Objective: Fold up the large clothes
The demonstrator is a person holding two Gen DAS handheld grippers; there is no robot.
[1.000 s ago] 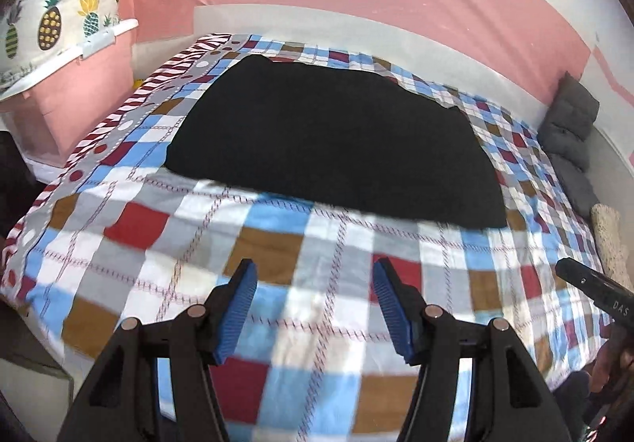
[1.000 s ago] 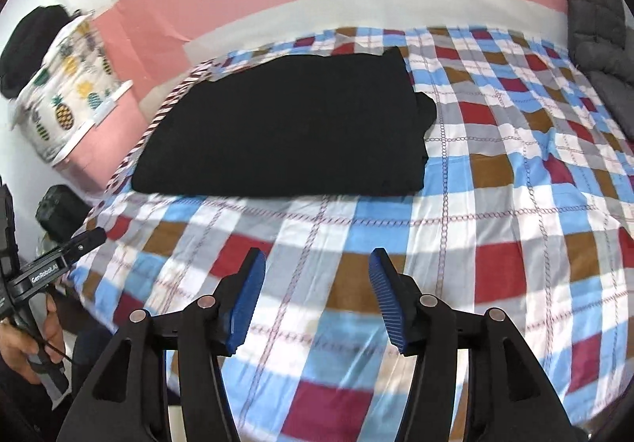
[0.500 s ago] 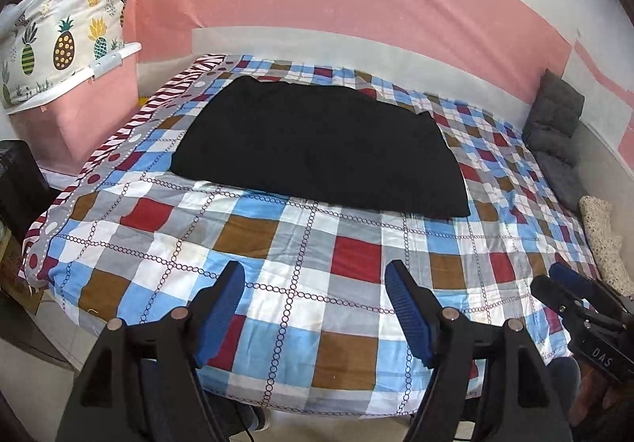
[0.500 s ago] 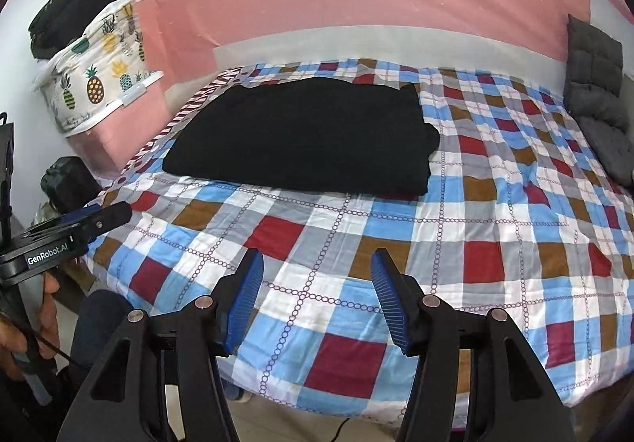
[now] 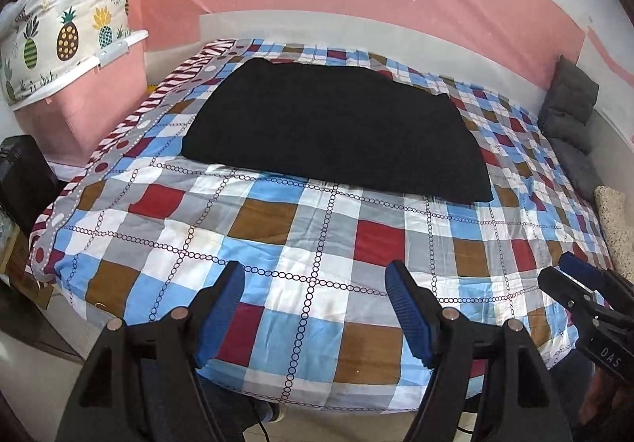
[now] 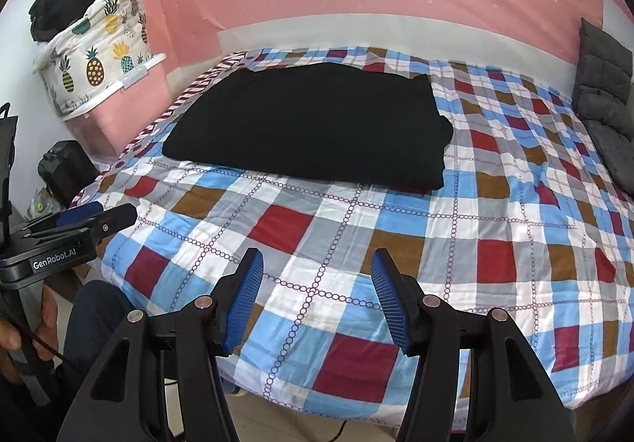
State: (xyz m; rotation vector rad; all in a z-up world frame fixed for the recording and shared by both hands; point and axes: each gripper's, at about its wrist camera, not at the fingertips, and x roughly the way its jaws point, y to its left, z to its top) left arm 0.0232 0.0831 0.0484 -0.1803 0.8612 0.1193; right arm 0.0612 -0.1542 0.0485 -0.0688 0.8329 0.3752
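- Both grippers have pulled back from the bed [image 5: 277,228] since a second ago; more of its near edge shows.
- Left gripper [image 5: 316,307], bottom centre: jaws spread wider, empty.
- Right gripper [image 6: 317,295]: parted, empty.
- Folded black garment [image 5: 337,132] lies upper centre on the checked cover.

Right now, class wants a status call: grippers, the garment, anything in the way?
Left gripper open, empty. Right gripper open, empty. Black garment lies folded on checked bedspread, untouched. Nothing between.
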